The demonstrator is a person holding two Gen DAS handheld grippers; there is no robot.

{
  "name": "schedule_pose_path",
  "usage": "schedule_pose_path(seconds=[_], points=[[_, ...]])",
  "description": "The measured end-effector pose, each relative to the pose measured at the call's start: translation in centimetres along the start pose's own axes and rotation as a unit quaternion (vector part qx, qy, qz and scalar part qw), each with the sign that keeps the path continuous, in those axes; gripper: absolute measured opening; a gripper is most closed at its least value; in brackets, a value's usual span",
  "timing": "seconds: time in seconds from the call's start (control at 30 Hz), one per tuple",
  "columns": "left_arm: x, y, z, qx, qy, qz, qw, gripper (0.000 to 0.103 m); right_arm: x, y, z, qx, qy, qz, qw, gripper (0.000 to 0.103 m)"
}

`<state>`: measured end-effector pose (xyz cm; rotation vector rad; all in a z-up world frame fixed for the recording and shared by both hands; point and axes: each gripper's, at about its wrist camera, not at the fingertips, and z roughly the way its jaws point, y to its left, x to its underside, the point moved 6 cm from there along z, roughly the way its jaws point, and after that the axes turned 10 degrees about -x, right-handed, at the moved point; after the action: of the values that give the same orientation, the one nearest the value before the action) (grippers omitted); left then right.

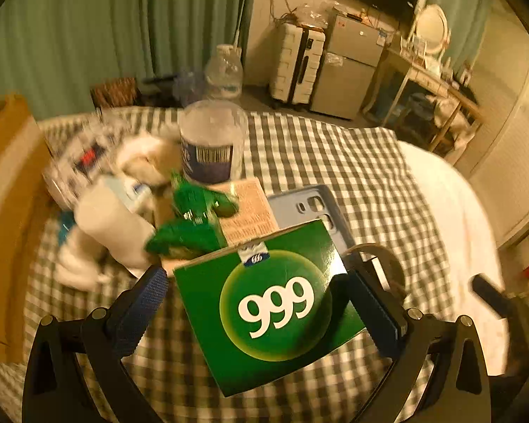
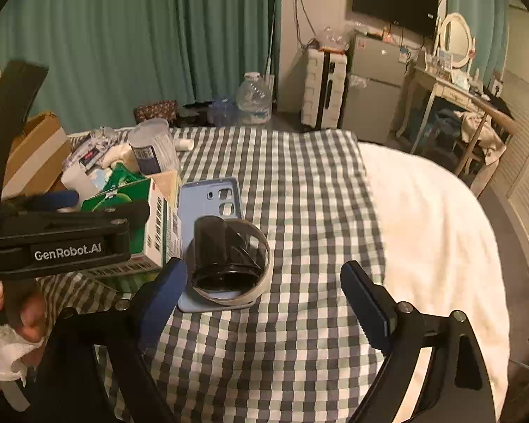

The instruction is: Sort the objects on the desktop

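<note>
A green box marked 999 (image 1: 271, 306) fills the span of my left gripper (image 1: 255, 278). Both blue pads (image 1: 141, 310) sit at its sides, and it stays sharp while the clutter behind blurs, so the gripper is shut on it. In the right wrist view the green box (image 2: 134, 211) tilts under the left gripper's black body (image 2: 63, 243). My right gripper (image 2: 264, 282) hangs open over the checked cloth (image 2: 299, 194) with nothing between its fingers. Just ahead of its left finger, a black and white ring-shaped object (image 2: 229, 257) lies on a blue phone case (image 2: 208, 197).
A heap at the left holds a clear plastic jar (image 1: 211, 141), a green packet (image 1: 194, 218), a white roll (image 1: 113, 225) and wrappers. A cardboard box (image 2: 35, 151) stands at the far left. White bedding (image 2: 423, 229) lies to the right. A hand (image 2: 14, 303) grips the left tool.
</note>
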<state>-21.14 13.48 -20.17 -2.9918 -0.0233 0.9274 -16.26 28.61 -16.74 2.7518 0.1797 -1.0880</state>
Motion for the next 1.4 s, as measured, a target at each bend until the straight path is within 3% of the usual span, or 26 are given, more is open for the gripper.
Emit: schedule_pose_path(seconds=[0.1, 0.23, 0.37, 0.63, 0.9, 1.0, 1.17, 1.2, 1.3, 1.37, 1.4], points=[[0.5, 0.3, -0.1, 0.011, 0.005, -0.001, 0.9999, 0.103, 0.2, 0.1, 0.9, -0.023, 0.005, 0.008, 1.000, 0.087], [1.2, 0.7, -0.4, 0.026, 0.011, 0.004, 0.9996, 0.103, 0.6, 0.1, 2.7, -0.033, 0.031, 0.010, 0.999, 0.070], [1.1, 0.7, -0.2, 0.050, 0.032, 0.000, 0.9983, 0.103, 0.4, 0.9, 3.2, -0.032, 0.034, -0.014, 0.999, 0.070], [0.2, -0.2, 0.2, 0.044, 0.026, -0.002, 0.9987, 0.103, -0.2, 1.6, 4.2, -0.032, 0.033, -0.023, 0.999, 0.070], [-0.2, -0.5, 0.6, 0.037, 0.031, 0.001, 0.9988, 0.103, -1.1, -1.2, 3.4, -0.010, 0.012, 0.034, 0.999, 0.070], [-0.2, -0.5, 0.7, 0.031, 0.042, -0.003, 0.9986, 0.103, -0.7, -2.7, 4.5, -0.006, 0.030, 0.069, 0.997, 0.070], [0.5, -0.4, 2.1, 0.019, 0.049, 0.007, 0.9986, 0.103, -1.4, -3.2, 5.8, -0.012, 0.038, 0.069, 0.997, 0.070], [0.6, -0.4, 2.2, 0.022, 0.048, 0.007, 0.9986, 0.103, -1.5, -3.3, 6.3, -0.012, 0.043, 0.067, 0.997, 0.068], [0.8, -0.2, 2.4, 0.023, 0.047, 0.009, 0.9986, 0.103, -0.6, -3.1, 8.5, -0.016, 0.087, 0.053, 0.995, 0.048], [0.8, -0.1, 2.3, 0.026, 0.042, 0.009, 0.9988, 0.103, -0.4, -2.9, 8.8, -0.023, 0.085, 0.049, 0.995, 0.039], [0.9, -0.1, 2.2, 0.027, 0.039, 0.012, 0.9988, 0.103, -0.4, -2.9, 8.8, -0.032, 0.087, 0.050, 0.994, 0.029]])
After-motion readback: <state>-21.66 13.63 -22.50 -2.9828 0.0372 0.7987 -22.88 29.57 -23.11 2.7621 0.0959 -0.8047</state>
